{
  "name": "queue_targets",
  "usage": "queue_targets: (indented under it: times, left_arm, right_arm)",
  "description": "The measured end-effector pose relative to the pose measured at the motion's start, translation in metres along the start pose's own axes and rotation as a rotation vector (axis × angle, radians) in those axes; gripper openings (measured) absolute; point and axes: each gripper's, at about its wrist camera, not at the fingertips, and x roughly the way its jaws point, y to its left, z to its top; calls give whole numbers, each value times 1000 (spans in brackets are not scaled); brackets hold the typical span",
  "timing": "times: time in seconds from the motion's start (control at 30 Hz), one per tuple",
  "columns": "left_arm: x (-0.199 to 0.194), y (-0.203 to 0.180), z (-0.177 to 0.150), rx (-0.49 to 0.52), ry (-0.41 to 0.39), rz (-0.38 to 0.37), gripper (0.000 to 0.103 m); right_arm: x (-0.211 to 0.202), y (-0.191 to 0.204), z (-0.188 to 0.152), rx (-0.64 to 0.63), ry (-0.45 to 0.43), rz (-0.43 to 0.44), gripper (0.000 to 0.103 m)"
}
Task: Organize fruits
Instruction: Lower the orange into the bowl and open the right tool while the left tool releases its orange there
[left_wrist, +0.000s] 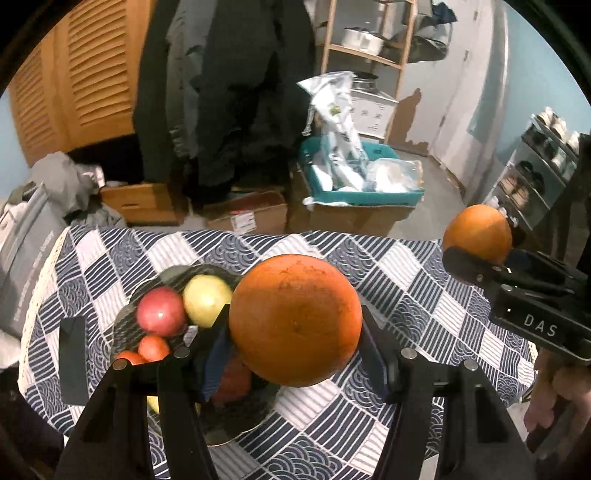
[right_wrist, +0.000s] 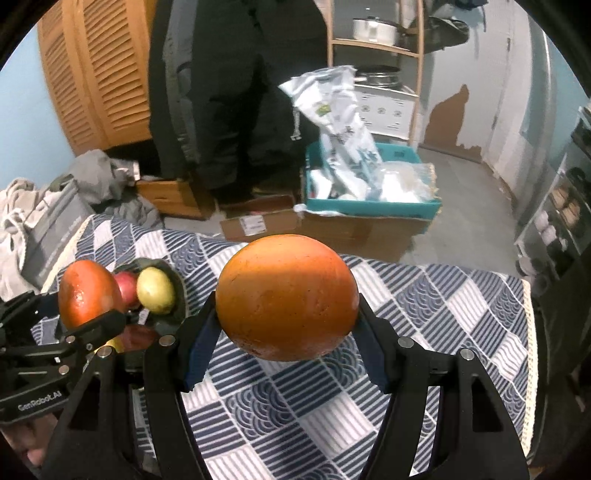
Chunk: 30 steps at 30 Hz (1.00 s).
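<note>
Left wrist view: each gripper clamps one orange above the tabletop (left_wrist: 406, 280), both raised for carrying.

Left gripper (left_wrist: 295, 332) grips its orange (left_wrist: 295, 317) between blue pads, just right of and above the dark bowl (left_wrist: 125, 325), likely next to be dropped in. Bowl already holds a red apple (left_wrist: 160, 311), yellow apple (left_wrist: 207, 300) and smaller orange fruit. Right gripper (right_wrist: 286, 325) grasps the second orange (right_wrist: 286, 301) over bare cloth, well right of the bowl, apparently waiting its turn.

Dark bowl (left_wrist: 173, 275) half hidden behind left gripper (left_wrist: 295, 354) and its orange (left_wrist: 295, 319).
</note>
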Motion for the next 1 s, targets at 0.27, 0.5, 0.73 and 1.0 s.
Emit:
queue_targets:
  times: [0.27,0.5,0.73,1.0]
  left_arm:
    - [-3,33,-1,-53,1,22,65]
    - [2,69,-7,-109,18,66,65]
    - [18,105,-20,-165,54,98,65]
    - [39,132,-34,-212,95,104,65]
  right_arm:
    - [15,37,10,-38,11,44,68]
    - [37,70,17,-56,39,100,68]
    - [67,100,12,-85,99,135,68]
    - [97,123,3,-123,158,135,68]
